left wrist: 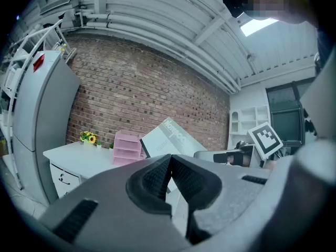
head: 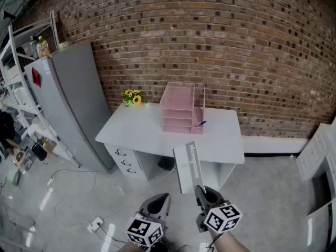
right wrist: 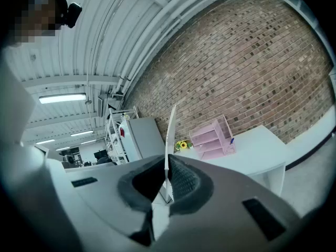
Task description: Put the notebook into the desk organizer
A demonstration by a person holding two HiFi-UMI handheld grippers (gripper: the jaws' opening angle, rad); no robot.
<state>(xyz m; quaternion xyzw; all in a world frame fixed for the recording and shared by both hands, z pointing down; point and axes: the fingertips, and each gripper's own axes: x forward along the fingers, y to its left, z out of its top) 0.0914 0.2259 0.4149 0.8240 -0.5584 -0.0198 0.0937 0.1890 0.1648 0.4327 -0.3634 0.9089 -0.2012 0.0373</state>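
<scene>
A grey-white notebook (head: 188, 167) stands upright in front of the desk, with my right gripper (head: 201, 194) shut on its lower edge. In the right gripper view the notebook (right wrist: 169, 146) shows edge-on, pinched between the pads. The left gripper view catches the notebook (left wrist: 169, 139) to the right of the organizer, tilted. The pink desk organizer (head: 181, 108) with stacked trays sits on the white desk (head: 147, 130) against the brick wall. My left gripper (head: 159, 206) hangs low beside the right one, its jaws closed together with nothing in them.
A small pot of yellow flowers (head: 133, 96) stands at the desk's back left. A tall grey cabinet (head: 68, 104) stands left of the desk, with white shelving (head: 21, 88) beyond. Cables and a power strip (head: 95, 224) lie on the floor. A blue pen (head: 201, 123) sits at the organizer's right side.
</scene>
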